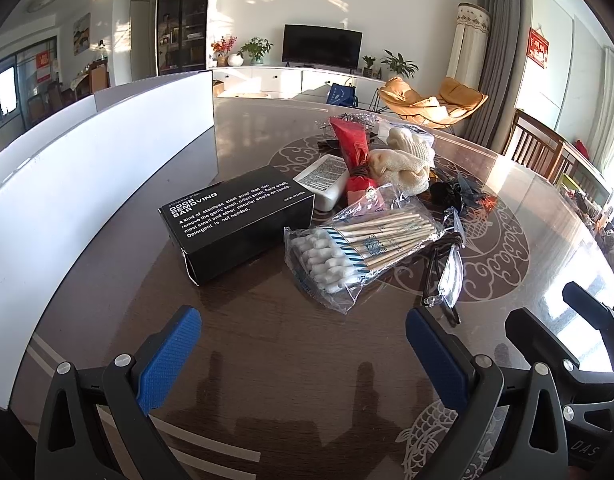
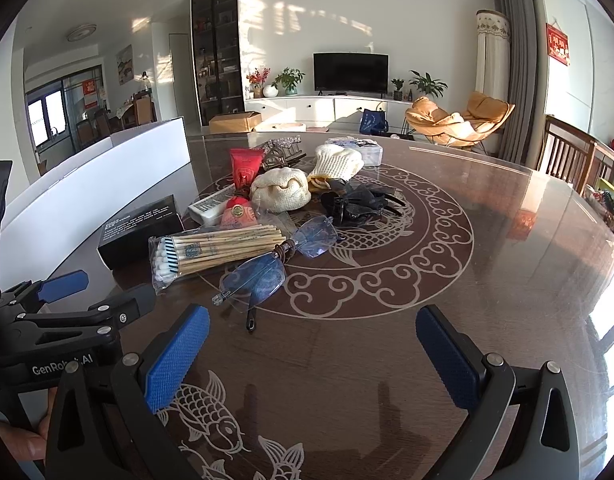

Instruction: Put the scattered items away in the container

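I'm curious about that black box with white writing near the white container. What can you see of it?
The black box is a long cardboard carton printed in white, "Odor Removing Bar", a stainless steel soap. It lies flat and closed on the dark table, beside the white container. A bag of cotton swabs lies against its right end.

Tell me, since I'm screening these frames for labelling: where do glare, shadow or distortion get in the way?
Left wrist view: fisheye bends the white container wall; sun glare whitens the table at right. Right wrist view: glare washes out the table's right edge; the glasses stay sharp; both jaws cast soft shadows on the tabletop.
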